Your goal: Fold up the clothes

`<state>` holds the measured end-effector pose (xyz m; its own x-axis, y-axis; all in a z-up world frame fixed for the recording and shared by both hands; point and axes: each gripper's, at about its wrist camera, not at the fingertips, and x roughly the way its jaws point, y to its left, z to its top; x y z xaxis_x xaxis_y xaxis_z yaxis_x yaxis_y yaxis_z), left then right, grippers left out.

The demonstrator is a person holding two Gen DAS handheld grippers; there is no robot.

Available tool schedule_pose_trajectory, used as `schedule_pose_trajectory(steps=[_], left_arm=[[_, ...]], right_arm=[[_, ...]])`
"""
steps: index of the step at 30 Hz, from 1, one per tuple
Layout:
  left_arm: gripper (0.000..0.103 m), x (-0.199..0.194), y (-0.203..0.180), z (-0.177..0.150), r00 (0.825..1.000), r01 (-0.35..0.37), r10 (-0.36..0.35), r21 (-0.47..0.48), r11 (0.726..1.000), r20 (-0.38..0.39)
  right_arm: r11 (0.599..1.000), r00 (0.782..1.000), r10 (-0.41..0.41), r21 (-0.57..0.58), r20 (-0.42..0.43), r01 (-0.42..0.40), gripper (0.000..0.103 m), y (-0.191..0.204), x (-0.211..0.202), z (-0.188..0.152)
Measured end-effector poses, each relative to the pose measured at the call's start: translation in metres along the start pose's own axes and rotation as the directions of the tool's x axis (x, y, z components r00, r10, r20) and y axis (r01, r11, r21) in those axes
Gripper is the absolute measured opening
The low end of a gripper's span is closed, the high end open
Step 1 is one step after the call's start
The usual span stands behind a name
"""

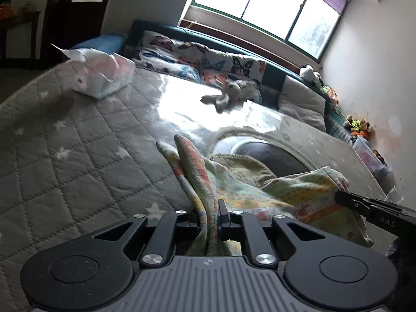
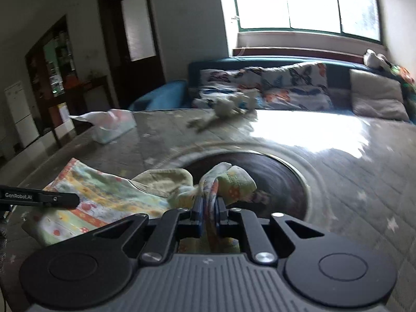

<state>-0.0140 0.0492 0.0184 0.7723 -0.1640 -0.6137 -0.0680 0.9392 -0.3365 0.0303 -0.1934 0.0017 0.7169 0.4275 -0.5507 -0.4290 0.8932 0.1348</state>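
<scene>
Both pinched tight on the patterned cloth (image 1: 260,187): left gripper (image 1: 208,215) has a bunched edge, right gripper (image 2: 208,208) another fold. Cloth sits lower centre on the quilted desk (image 1: 65,143).

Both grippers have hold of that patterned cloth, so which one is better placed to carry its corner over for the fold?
Probably the left gripper. It pinches a long free edge of the patterned cloth, whereas the right gripper clamps a bunched-up wad near the dark round inset.

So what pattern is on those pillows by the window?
Colourful butterflies on white, on the pillows; the right wrist view shows them best.
</scene>
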Motion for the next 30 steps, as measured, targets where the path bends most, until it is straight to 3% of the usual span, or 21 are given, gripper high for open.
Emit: schedule_pose_trajectory(steps=[9,20,24,30], left_arm=[[0.011,-0.046,0.045,0.011,0.991,-0.094,0.099,-0.063,0.994,0.092],[0.011,-0.094,0.114,0.026,0.944,-0.244,0.274,-0.170,0.955,0.183],[0.011,-0.097,0.135,0.025,0.932,-0.280,0.319,-0.215,0.936,0.171],[0.012,-0.083,0.156,0.013,0.932,-0.319,0.351,-0.255,0.913,0.094]], right_arm=[[0.984,0.991,0.131,-0.120,-0.006,-0.131,0.007,0.068,0.029,0.033],[0.936,0.961,0.276,-0.225,-0.013,-0.272,0.007,0.156,0.077,0.065],[0.921,0.951,0.307,-0.242,-0.036,-0.306,0.007,0.180,0.095,0.071],[0.915,0.946,0.298,-0.244,-0.125,-0.321,0.008,0.199,0.124,0.060]])
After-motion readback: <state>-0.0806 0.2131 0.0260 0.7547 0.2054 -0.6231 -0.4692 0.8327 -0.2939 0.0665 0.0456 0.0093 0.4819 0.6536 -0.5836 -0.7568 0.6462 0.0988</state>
